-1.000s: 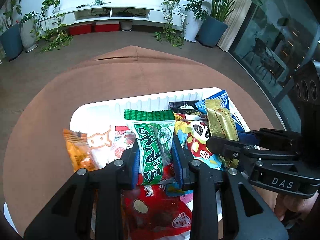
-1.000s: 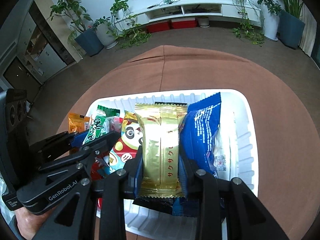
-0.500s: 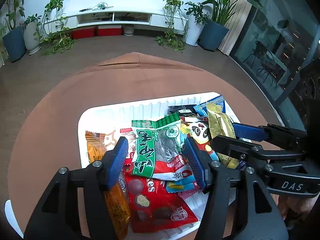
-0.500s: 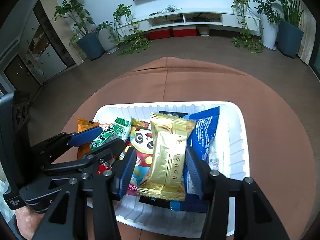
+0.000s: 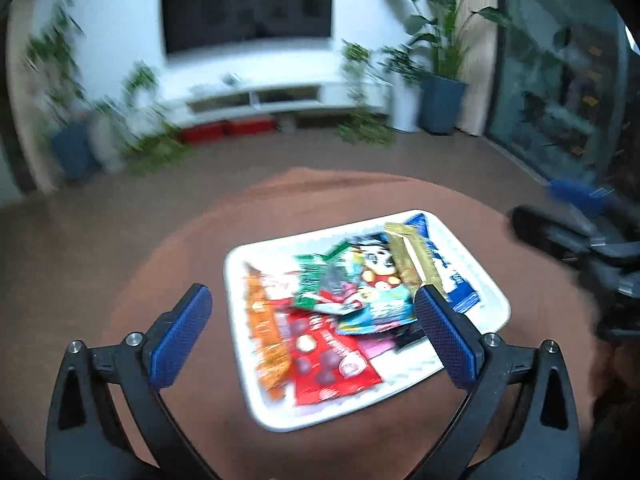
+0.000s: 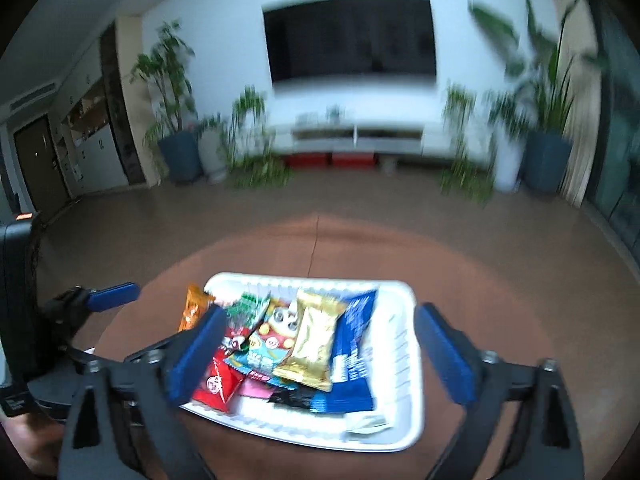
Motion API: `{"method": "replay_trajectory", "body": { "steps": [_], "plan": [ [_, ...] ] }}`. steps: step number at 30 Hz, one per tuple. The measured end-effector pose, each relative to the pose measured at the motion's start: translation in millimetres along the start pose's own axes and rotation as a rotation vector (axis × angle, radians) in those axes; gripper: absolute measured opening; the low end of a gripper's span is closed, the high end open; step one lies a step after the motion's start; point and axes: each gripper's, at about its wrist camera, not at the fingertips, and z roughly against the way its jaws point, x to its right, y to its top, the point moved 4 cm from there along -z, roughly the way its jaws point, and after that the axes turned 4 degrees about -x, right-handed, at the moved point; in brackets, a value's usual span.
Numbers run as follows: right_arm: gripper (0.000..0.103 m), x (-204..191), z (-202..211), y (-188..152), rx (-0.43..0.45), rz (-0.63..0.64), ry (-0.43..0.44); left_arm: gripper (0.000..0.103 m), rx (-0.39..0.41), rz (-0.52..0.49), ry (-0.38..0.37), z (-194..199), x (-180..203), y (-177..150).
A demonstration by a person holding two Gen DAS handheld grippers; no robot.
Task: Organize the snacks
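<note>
both grippers hang released above the round brown table point(image 5: 168, 264), jaws spread wide and holding nothing. the white tray point(image 6: 404, 364) sits between and beyond the right gripper point(image 6: 320, 352) fingers; past the left gripper point(image 5: 316, 336) fingers too. bare cloth rings the tray rim. inside: one gold packet point(image 6: 316, 344), one blue point(image 6: 352, 348), one red point(image 5: 328, 360), one orange point(image 5: 264, 340), one green point(image 5: 316, 284), overlapping.

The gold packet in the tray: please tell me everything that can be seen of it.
The gold packet is a long, shiny foil wrapper with crimped ends, still sealed as far as the blurred frames show. It lies tilted on top of the pile in the white tray, overlapping the panda packet on one side and the blue packet on the other. Neither gripper touches it; both are open and raised above the tray.
</note>
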Motion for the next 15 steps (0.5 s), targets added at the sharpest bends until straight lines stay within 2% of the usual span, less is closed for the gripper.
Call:
{"method": "replay_trajectory", "body": {
  "steps": [1,2,3,5,6,9,15],
  "plan": [
    [0.103,-3,17,-3,0.054,0.032,-0.013,0.103,0.02,-0.011,0.088,15,5,-3],
    [0.103,-6,31,-7,0.1,0.06,-0.031,0.103,0.022,-0.016,0.136,24,8,-5],
    [0.103,-8,45,-12,0.147,0.084,-0.055,0.103,0.024,-0.019,0.214,37,12,-11],
    [0.103,-14,73,-21,0.237,0.13,-0.1,0.103,0.037,-0.011,0.33,62,21,-25],
    [0.103,-15,83,-24,0.261,0.142,-0.111,0.103,0.042,-0.008,0.348,70,25,-31],
    [0.103,-12,108,-34,0.254,0.122,-0.114,0.103,0.059,0.0,0.341,97,38,-53],
    [0.103,6,136,-61,0.146,-0.023,-0.127,0.103,-0.006,0.101,0.248,123,47,-97]
  ]
}}
